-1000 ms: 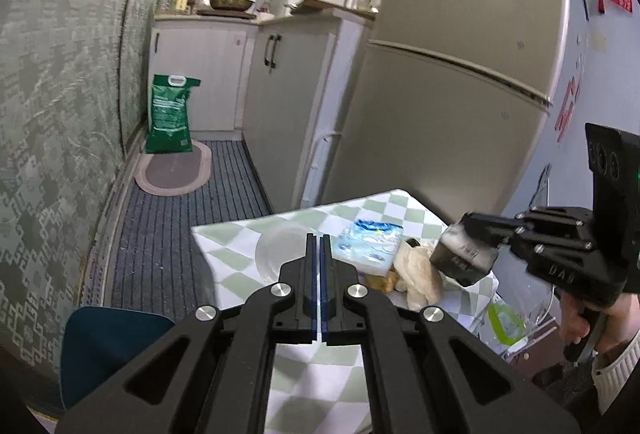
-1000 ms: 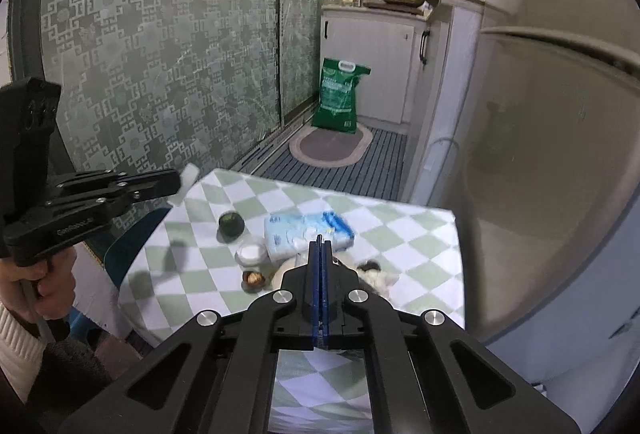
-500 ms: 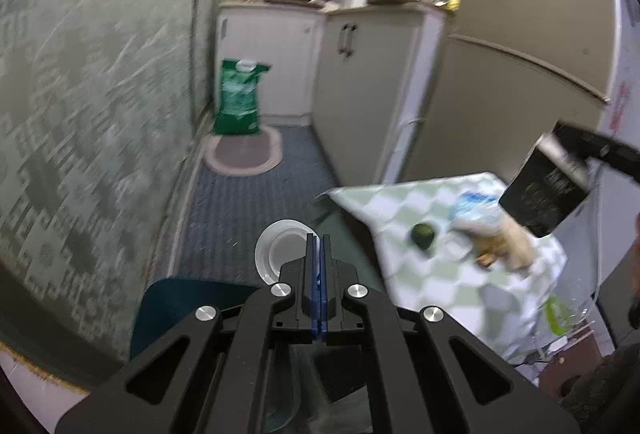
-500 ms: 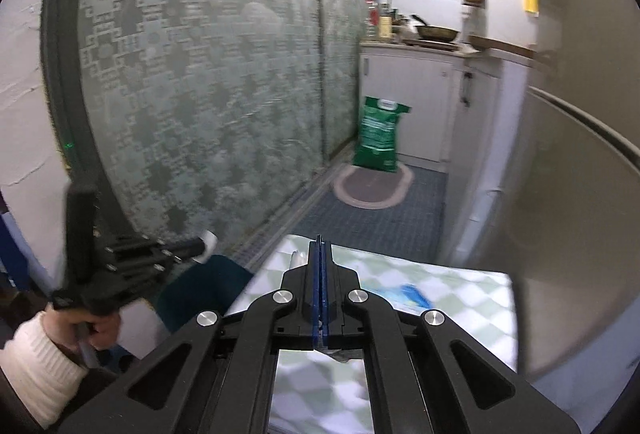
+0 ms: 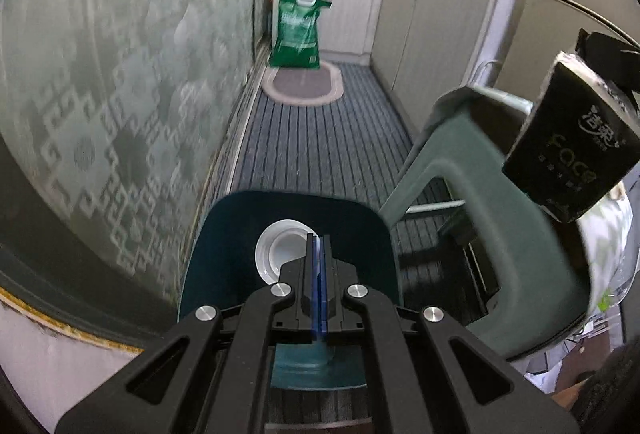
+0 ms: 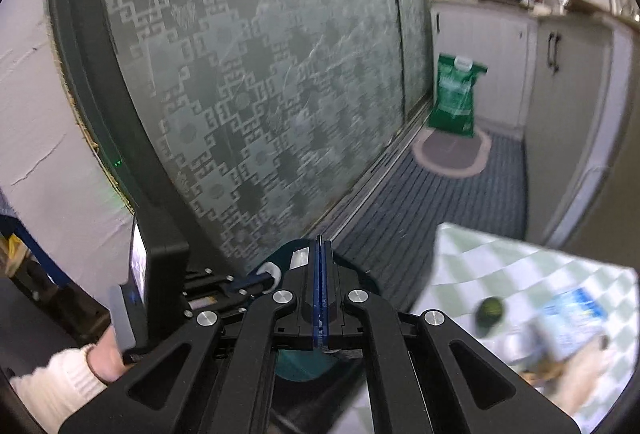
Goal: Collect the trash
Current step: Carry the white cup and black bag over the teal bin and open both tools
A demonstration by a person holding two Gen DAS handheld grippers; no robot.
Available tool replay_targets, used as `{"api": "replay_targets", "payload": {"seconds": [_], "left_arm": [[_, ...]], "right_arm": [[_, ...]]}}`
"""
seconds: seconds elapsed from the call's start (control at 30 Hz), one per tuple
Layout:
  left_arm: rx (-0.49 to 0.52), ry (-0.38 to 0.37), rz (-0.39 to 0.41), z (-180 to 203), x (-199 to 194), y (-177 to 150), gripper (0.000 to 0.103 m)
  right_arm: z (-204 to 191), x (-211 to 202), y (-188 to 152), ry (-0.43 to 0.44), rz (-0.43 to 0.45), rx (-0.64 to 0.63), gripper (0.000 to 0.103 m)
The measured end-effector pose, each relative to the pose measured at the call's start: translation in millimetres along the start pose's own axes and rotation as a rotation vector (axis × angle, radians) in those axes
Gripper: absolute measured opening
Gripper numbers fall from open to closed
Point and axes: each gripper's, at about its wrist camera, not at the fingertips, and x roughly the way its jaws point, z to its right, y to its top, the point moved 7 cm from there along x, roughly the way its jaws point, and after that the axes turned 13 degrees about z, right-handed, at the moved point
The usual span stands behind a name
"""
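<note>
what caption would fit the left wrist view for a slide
Left hand-held gripper shut on a white plastic lid above a dark teal bin, green stool alongside.

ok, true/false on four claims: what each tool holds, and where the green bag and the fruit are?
1. The left tool holds a white cup above the teal bin. True.
2. The right tool is empty. False: it grips a black pack.
3. The green bag sits on the table. False: it stands on the floor by the cabinets.
4. A green fruit lies on the checked cloth. True.
</note>
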Motion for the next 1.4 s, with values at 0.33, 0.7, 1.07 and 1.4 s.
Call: {"api": "replay_targets", "payload": {"seconds": [0.33, 0.7, 1.07, 1.4], "left_arm": [[-0.047, 0.002, -0.114, -31.7, 35.0, -46.2, 0.002], [-0.037, 0.001, -0.232, -35.9, 67.6, -87.3, 0.002], [-0.020, 0.016, -0.208, -43.1, 57.2, -81.7, 0.017], [-0.024, 0.021, -0.072, -44.0, 13.7, -41.1, 0.017]], "right_arm": [[-13.1, 60.3, -40.1, -0.033, -0.129, 0.012, 0.000], [-14.3, 105.7, -81.7, -0.061, -0.232, 0.027, 0.000], [-6.1, 129.3, -103.5, -0.089, -0.285, 0.044, 0.000], [-14.3, 153.7, -134.2, -0.084, -0.349, 0.059, 0.000]]}}
